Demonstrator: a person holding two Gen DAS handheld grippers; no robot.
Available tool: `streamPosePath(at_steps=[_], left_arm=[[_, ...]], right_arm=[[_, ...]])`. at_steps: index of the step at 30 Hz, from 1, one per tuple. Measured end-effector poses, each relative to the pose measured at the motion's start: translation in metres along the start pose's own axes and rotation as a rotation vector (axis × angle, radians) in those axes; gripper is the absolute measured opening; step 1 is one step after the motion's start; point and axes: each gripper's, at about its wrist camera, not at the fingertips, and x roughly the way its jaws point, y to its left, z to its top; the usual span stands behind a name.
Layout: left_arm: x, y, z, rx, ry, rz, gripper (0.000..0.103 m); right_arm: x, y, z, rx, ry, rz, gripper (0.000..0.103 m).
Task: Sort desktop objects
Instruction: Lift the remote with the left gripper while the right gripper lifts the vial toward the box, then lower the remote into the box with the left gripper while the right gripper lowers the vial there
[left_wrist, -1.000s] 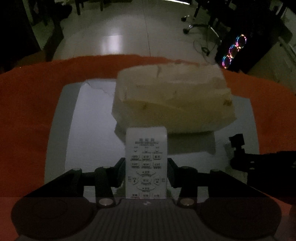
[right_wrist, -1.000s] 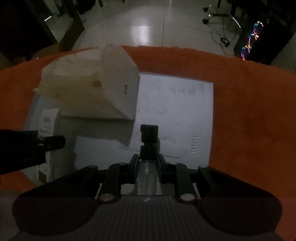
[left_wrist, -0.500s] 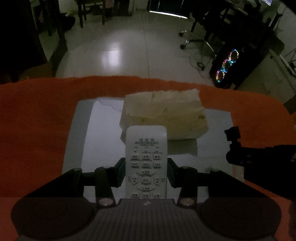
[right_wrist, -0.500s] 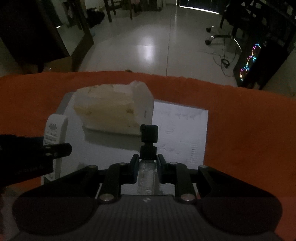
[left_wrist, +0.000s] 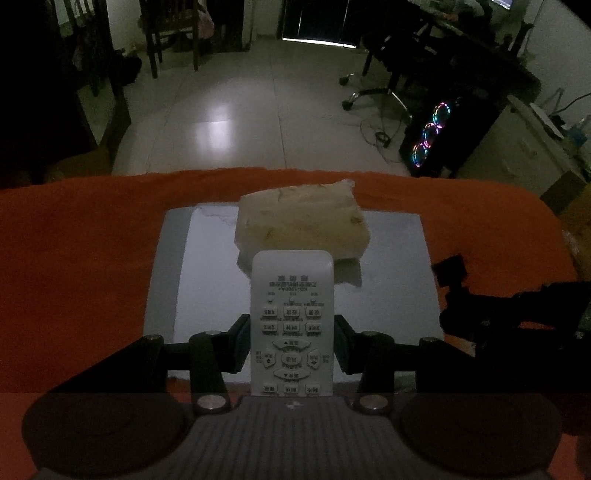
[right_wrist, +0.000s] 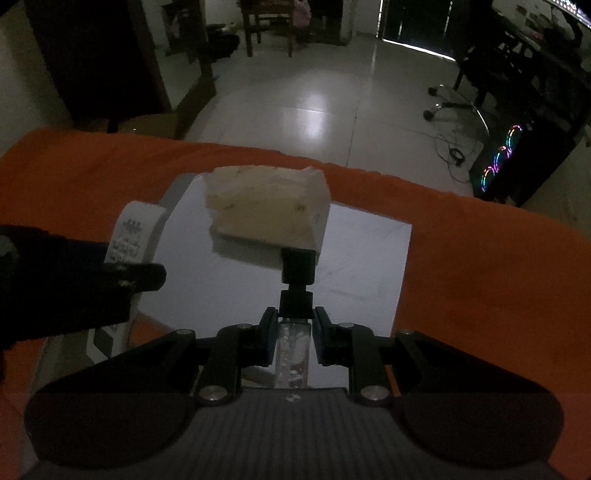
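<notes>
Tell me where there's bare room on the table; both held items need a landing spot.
Free: the orange cloth left of the grey mat, the cloth right of the white sheet, and the sheet's near part. Crowded: the mat's far middle, where the tissue pack sits.

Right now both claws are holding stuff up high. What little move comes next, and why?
Probably carry both things sideways, away from the grey board. The left gripper is clamped on the white remote and the right gripper on a small clear bottle with a black cap, both lifted above the orange cloth. Only the tissue pack lies there, so sorting needs new spots.
</notes>
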Motion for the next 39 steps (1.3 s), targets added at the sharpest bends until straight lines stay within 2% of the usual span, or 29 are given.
streamPosePath(at_steps=[8,18,29,39], left_arm=[[-0.024,0.009,-0.045,-0.021,-0.028,-0.005,0.040],[-0.033,0.015,-0.091,0.014,-0.004,-0.029,0.040],[-0.010,0.010,-0.125,0.046,0.061,0.007,0.040],[0.019,0.004,-0.142,0.069,0.123,0.028,0.040]], right_arm=[[-0.027,0.013,-0.030,0.020,-0.021,0.082,0.022],[-0.018,0.023,-0.062,0.005,0.041,0.115,0.022],[0.015,0.026,-0.088,-0.019,0.133,0.092,0.022],[0.051,0.024,-0.112,-0.011,0.215,0.087,0.022]])
